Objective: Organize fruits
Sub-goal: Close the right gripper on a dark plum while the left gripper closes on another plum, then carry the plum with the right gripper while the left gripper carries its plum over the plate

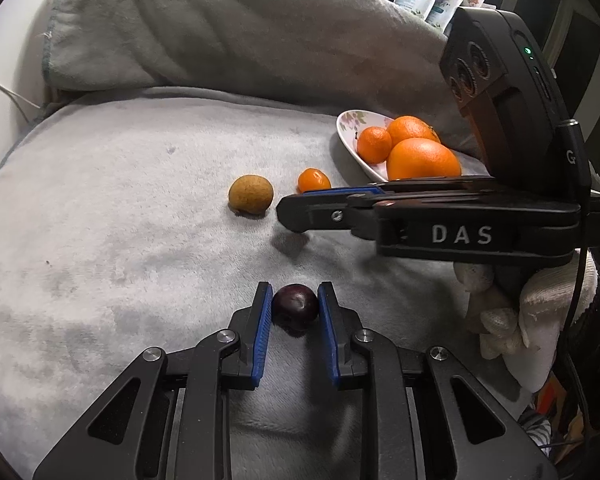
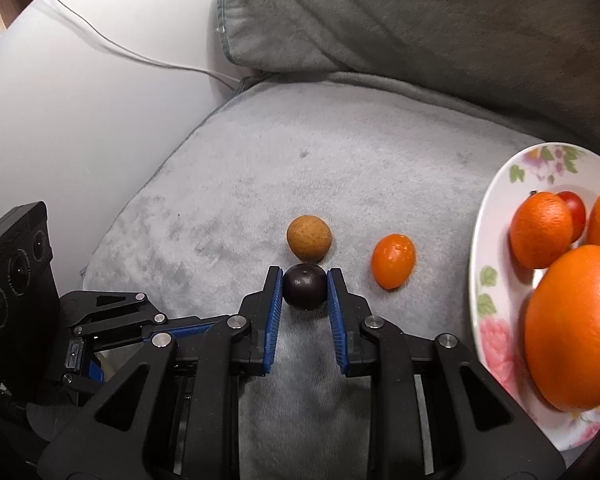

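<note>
In the left wrist view, the brown fruit [image 1: 251, 195] lies on the grey blanket [image 1: 100, 208] in the middle. The left gripper [image 1: 294, 288] is at the bottom middle. Its blue pads pinch the first dark fruit [image 1: 295, 306], which sits on the blanket. The flowered plate [image 1: 350, 128] with oranges [image 1: 422, 160] is at the upper right.

In the right wrist view, the right gripper [image 2: 305, 276] is in the middle. Its jaws pinch the second dark fruit [image 2: 305, 286], just below the brown fruit. The small orange fruit [image 2: 393, 261] is to the right, then the plate at the right edge.

To do this well, I think each hand should squeeze softly, lift straight up, and put its fruit on a bare part of the plate so it does not roll.

Both dark fruits look round, with no long side. The small orange fruit is egg-shaped. Its long side runs almost up and down the picture.
</note>
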The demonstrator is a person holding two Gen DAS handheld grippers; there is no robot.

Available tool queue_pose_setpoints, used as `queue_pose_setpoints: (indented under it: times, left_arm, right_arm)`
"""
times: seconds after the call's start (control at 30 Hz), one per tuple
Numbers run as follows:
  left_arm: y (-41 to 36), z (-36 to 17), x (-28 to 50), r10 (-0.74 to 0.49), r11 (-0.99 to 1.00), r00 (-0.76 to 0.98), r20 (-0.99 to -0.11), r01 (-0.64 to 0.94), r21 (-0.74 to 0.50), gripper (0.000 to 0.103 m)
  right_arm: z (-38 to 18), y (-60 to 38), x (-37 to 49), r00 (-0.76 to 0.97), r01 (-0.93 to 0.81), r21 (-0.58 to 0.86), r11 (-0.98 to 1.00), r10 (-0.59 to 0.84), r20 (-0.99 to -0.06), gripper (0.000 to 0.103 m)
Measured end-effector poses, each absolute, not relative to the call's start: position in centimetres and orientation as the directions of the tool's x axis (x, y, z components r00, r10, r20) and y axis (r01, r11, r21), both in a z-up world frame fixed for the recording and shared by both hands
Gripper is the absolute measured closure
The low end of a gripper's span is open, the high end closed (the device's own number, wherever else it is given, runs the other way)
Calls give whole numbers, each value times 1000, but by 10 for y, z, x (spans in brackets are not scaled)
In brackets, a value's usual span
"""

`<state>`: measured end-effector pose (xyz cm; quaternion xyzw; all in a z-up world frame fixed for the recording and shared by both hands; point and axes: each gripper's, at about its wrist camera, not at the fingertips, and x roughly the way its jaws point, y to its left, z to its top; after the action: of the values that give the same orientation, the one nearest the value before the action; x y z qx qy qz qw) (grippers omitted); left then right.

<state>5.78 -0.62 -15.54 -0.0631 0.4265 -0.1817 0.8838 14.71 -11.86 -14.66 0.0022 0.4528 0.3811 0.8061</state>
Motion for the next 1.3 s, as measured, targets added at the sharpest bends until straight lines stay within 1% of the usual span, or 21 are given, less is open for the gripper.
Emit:
queue_pose_setpoints:
  times: [0.37, 0.7, 1.07, 1.3]
  left_arm:
    - [-4, -135, 45, -382, 923, 604, -699, 280, -263, 81]
    - [-13, -115, 45, -393, 918, 634, -666, 308, -249, 82]
    - [-31, -93, 58, -411, 909, 659, -630, 351, -226, 82]
    - [-41, -84, 69, -429, 900, 667, -609, 374, -225, 82]
  right_arm:
    - [-118, -143, 132, 372, -605, 334, 723, 628, -684, 80]
    - [-93, -177, 120, 455, -575, 310, 757, 611, -648, 80]
    - [-73, -221, 107, 561, -519, 263, 813, 556, -613, 80]
    - [-66, -253, 105, 612, -468, 262, 844, 523, -593, 80]
